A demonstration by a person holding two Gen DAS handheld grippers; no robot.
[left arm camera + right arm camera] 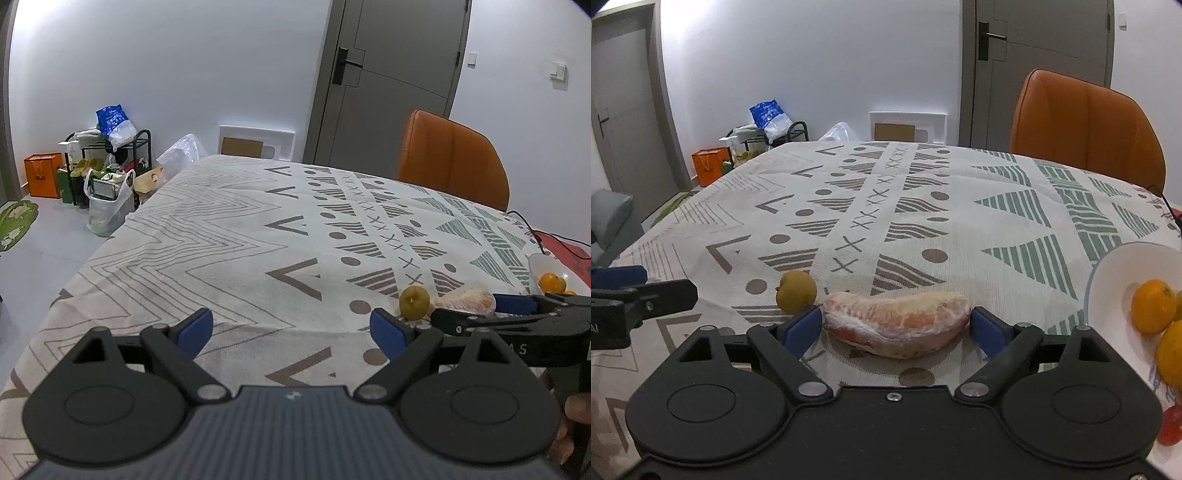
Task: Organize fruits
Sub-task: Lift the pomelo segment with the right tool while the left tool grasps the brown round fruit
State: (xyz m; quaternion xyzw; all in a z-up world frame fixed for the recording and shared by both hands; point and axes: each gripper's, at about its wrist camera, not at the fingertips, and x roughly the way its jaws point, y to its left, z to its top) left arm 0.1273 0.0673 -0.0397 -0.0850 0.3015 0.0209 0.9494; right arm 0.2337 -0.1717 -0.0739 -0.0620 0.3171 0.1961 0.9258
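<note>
Our right tool stood wide over the patterned cloth on the counter, and the pomelo wedge lay between its two blue pads. The wedge's ends came very near both pads; whether either pad touched it we could not tell, and the wedge rested on the cloth. Just beyond the left pad sat one small yellow-brown fruit, near the wedge's left end.

Our left tool also stood wide, with nothing but cloth between its pads. From its camera the yellow-brown fruit lay just past its right pad, with the wedge beside it.

At the counter's right edge stood one white bowl. We counted three oranges in it, one of them only partly seen behind the first. So we saw one wedge, one small fruit, three oranges and one bowl. A red thing lay under the bowl's near side, too cut off to name. One orange chair stood behind the counter.
</note>
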